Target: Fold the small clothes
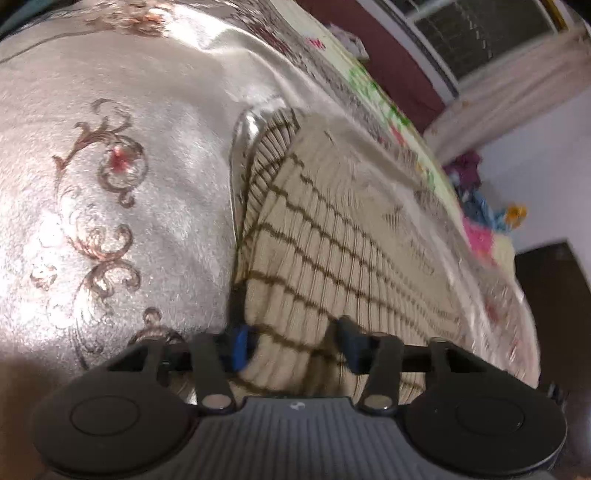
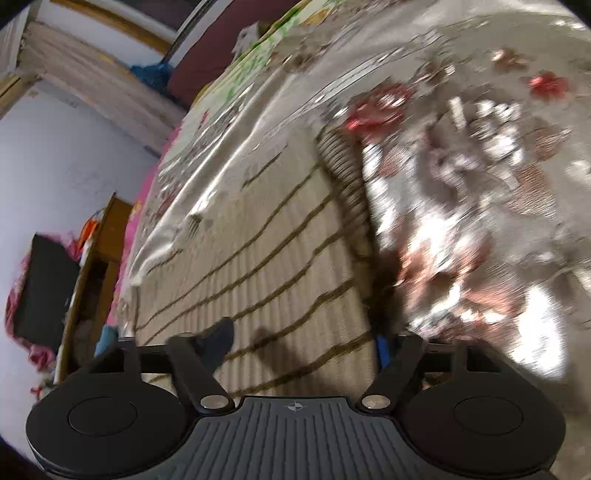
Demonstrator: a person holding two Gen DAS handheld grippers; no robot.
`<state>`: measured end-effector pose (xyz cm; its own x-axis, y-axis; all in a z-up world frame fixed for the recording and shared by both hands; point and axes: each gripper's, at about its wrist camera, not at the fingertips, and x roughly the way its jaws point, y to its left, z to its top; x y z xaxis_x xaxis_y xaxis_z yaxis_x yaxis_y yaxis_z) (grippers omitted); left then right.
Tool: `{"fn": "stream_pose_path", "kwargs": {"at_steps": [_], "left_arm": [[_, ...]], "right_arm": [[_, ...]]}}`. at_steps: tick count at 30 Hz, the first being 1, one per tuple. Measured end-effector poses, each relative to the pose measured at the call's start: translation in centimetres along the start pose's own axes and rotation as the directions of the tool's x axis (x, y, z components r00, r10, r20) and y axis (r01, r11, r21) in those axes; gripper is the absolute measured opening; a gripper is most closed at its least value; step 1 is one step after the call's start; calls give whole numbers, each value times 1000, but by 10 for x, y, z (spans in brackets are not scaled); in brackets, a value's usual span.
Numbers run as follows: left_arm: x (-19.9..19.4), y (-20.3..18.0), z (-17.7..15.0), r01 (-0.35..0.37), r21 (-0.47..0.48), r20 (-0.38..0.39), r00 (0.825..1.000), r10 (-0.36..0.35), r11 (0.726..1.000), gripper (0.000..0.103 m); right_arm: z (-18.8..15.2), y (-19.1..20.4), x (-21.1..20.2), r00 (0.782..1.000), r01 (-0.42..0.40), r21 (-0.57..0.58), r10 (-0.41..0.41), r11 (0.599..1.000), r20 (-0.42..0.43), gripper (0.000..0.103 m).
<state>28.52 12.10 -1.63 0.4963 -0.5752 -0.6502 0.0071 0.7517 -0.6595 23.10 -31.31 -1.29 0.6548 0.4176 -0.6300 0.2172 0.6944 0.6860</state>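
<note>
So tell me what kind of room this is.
Most likely a bedroom in a home: a bed covered with a shiny floral bedspread, a beige striped knitted garment laid out on it, and a curtained window beyond.

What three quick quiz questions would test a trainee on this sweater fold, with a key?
1. True or false: the sweater lies on a plain white sheet.
2. Which edge of the sweater does the left gripper straddle in its own view: A) the left edge, B) the far edge, C) none, it is over the bedspread only?
3. Fill in: the sweater is beige with thin ____ stripes.

Key: 1 false, the bedspread is silvery with floral scrolls. 2 A. 3 brown. Neither the left gripper nor the right gripper shows clearly whether its pads pinch the knit.
</note>
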Motion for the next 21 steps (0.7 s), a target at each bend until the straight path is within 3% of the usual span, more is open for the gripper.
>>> {"fn": "stream_pose_path", "kwargs": {"at_steps": [2,4,6,12,19,21], "left_arm": [[0,2,-2,-13,9,-37,999,14,1000,25],[-3,7,-3,-2,-13,-54,999,1,1000,24],[-3,8,-4,4,-28,-60,998,-5,1000,22],[-20,7,-25,3,-22,-123,992,-6,1000,22],[-68,25,-97,1,-83,-237,971,-21,997,22],[-83,28,-116,-8,-81,-248,969,-12,997,22]], "right_arm": [[-7,2,-2,1000,9,-20,-9,1000,-18,41],[-10,-2,-5,999,18,-20,-18,1000,-35,24],[-13,-7,-10,999,16,-9,-17,1000,-48,20],[-33,-7,-40,996,40,-38,-43,998,-80,19],[-118,-24,-113,980,103,-27,-106,994,-166,23],[-139,-25,-128,969,161,-39,-165,986,-182,24]]}}
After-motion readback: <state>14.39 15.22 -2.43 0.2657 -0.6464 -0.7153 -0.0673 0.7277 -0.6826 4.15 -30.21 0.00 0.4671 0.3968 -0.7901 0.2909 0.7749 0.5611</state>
